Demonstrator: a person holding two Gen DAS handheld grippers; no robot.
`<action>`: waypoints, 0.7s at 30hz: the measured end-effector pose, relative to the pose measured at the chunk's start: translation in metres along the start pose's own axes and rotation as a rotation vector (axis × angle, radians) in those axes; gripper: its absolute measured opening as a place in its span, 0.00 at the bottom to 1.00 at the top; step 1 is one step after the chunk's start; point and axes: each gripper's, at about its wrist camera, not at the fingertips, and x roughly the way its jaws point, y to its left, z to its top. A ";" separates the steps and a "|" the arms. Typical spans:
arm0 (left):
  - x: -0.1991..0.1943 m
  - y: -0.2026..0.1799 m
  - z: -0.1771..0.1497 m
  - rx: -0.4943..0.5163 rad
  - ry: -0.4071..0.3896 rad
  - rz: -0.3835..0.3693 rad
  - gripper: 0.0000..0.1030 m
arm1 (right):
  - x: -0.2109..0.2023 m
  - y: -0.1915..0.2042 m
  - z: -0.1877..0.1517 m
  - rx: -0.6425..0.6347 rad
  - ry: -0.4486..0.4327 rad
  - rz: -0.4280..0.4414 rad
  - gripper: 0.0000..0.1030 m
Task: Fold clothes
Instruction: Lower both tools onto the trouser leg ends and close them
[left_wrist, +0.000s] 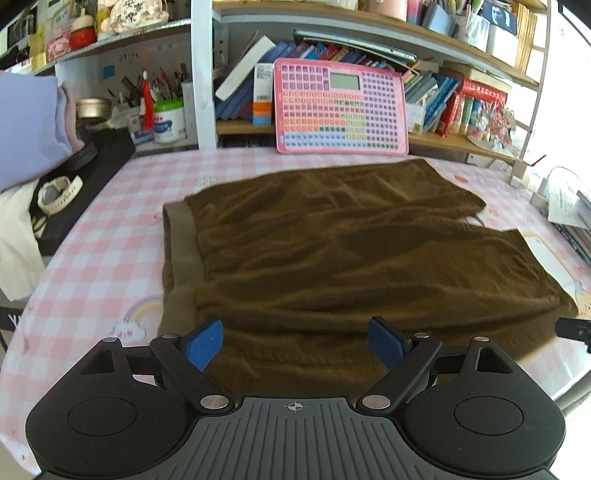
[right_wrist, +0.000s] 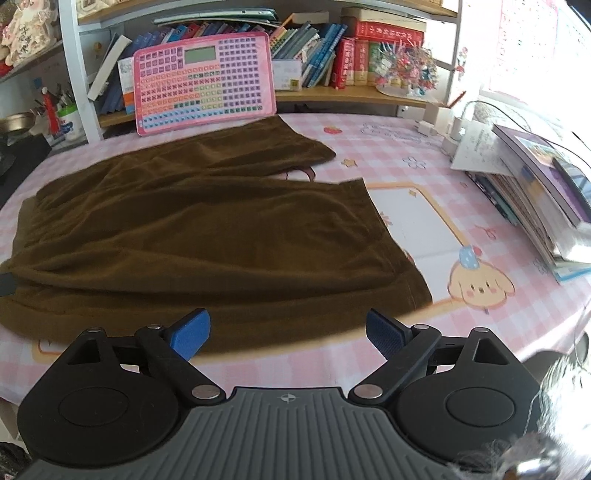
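The brown shorts lie spread flat on the pink checked tablecloth, waistband at the left and legs to the right, with the left gripper and right gripper both wide apart, empty, at the near edge, a pink keyboard toy propped beyond.

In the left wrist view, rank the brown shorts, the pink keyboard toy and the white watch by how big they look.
1. Brown shorts, by far.
2. Pink keyboard toy, though it stands farther back.
3. White watch, clearly smallest.
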 end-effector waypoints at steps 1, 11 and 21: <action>0.002 0.001 0.004 0.003 -0.006 -0.002 0.85 | 0.004 -0.003 0.008 -0.015 -0.006 0.015 0.89; 0.034 0.018 0.062 -0.009 -0.062 -0.011 0.85 | 0.052 -0.036 0.092 -0.181 -0.061 0.171 0.89; 0.094 0.033 0.100 -0.059 0.012 0.059 0.85 | 0.155 -0.071 0.194 -0.332 -0.042 0.329 0.89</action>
